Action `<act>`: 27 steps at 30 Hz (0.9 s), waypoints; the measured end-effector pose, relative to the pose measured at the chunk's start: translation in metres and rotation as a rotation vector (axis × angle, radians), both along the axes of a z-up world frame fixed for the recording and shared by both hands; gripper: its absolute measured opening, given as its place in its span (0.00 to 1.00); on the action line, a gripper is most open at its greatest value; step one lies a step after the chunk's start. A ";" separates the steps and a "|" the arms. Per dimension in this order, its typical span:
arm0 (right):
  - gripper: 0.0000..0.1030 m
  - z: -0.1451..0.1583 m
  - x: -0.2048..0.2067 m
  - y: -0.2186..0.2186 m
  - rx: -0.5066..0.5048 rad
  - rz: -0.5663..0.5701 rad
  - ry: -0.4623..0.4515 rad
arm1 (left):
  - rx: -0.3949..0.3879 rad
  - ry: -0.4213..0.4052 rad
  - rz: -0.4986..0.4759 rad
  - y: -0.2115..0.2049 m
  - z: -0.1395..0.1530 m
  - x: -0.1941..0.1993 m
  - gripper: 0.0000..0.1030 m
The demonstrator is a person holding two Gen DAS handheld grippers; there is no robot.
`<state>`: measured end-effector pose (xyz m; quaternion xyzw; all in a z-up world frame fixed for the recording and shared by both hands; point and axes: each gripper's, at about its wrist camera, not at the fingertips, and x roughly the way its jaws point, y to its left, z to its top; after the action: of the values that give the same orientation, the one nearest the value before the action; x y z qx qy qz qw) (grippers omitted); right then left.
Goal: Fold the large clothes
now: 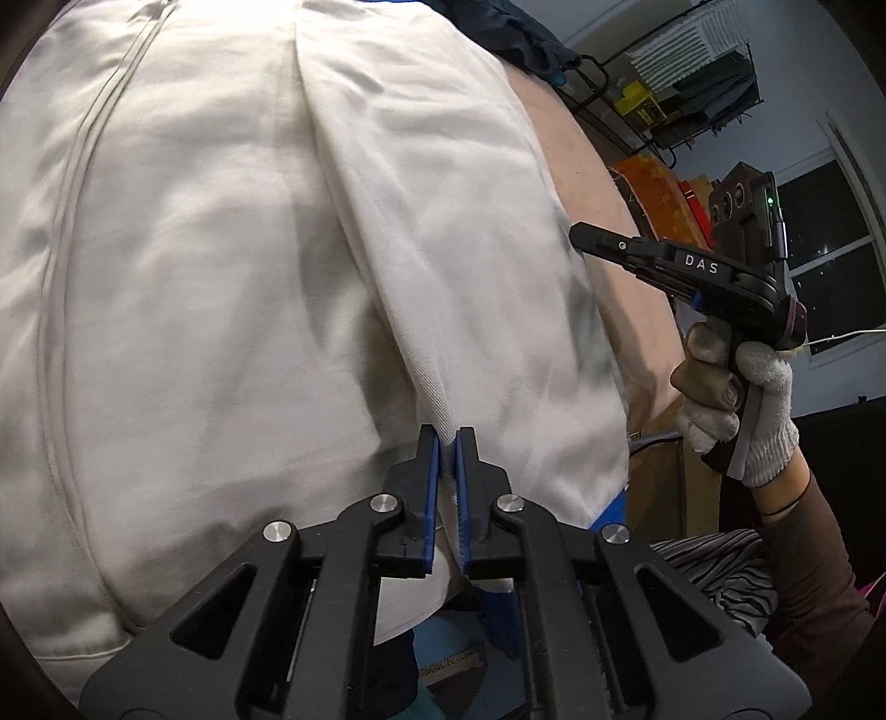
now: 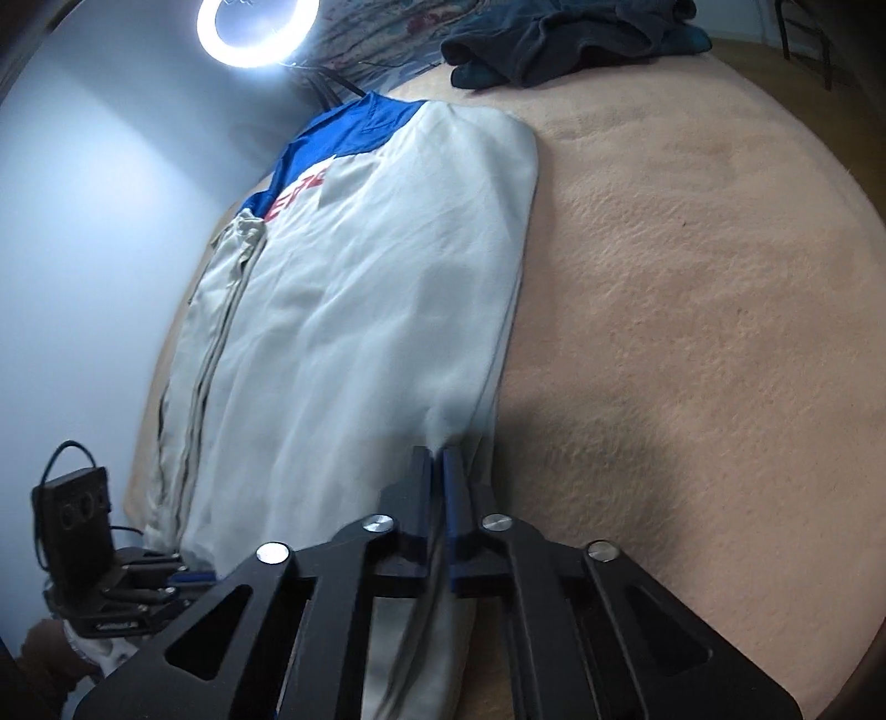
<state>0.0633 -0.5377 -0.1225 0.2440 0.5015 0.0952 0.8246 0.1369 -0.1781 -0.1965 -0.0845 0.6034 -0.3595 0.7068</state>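
Note:
A large white jacket (image 2: 354, 288) with a blue shoulder part and red letters lies flat and lengthwise on a tan blanket (image 2: 692, 310). It fills the left wrist view (image 1: 221, 277), with a fold ridge down its middle. My left gripper (image 1: 447, 437) is shut on the jacket's near hem at that ridge. My right gripper (image 2: 436, 454) is shut on the jacket's near right edge. The right gripper also shows in the left wrist view (image 1: 578, 235), held by a gloved hand; the left gripper shows low left in the right wrist view (image 2: 183, 576).
A heap of dark clothes (image 2: 565, 44) lies at the far end of the blanket. A ring light (image 2: 257, 33) shines above the jacket's collar end. A wire shelf (image 1: 692, 72) and a window (image 1: 825, 221) stand to the right.

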 end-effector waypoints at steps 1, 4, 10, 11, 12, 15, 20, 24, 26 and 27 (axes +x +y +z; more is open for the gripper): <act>0.01 0.003 0.000 0.000 -0.018 -0.002 -0.003 | -0.004 -0.001 0.001 -0.003 -0.001 -0.001 0.02; 0.00 0.015 -0.002 -0.007 -0.049 -0.007 -0.029 | -0.011 -0.009 -0.011 -0.012 -0.001 -0.005 0.02; 0.01 0.017 -0.004 -0.013 -0.056 -0.021 -0.053 | 0.035 -0.036 -0.022 -0.011 -0.002 -0.007 0.02; 0.02 0.014 -0.005 -0.014 -0.026 -0.015 -0.048 | 0.045 -0.048 -0.026 -0.010 0.000 -0.009 0.02; 0.03 0.011 -0.006 -0.015 0.000 -0.008 -0.040 | 0.053 -0.054 -0.026 -0.010 0.002 -0.009 0.03; 0.27 0.000 -0.016 -0.022 0.098 -0.002 -0.028 | 0.063 -0.077 -0.017 -0.001 0.012 -0.013 0.04; 0.41 -0.025 -0.044 -0.021 0.197 0.005 -0.021 | 0.048 -0.221 0.009 0.003 0.042 -0.018 0.04; 0.41 -0.032 -0.055 -0.009 0.248 0.039 -0.040 | 0.051 -0.283 -0.013 -0.015 0.047 -0.012 0.04; 0.41 -0.031 -0.056 -0.002 0.269 0.071 -0.036 | 0.066 -0.291 -0.032 -0.030 0.039 -0.009 0.04; 0.39 -0.030 -0.057 0.004 0.266 0.089 -0.029 | 0.071 -0.289 -0.038 -0.032 0.035 -0.008 0.04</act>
<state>0.0062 -0.5341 -0.1527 0.3272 0.4830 0.2008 0.7870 0.1287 -0.2103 -0.1617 0.0048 0.5093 -0.3595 0.7819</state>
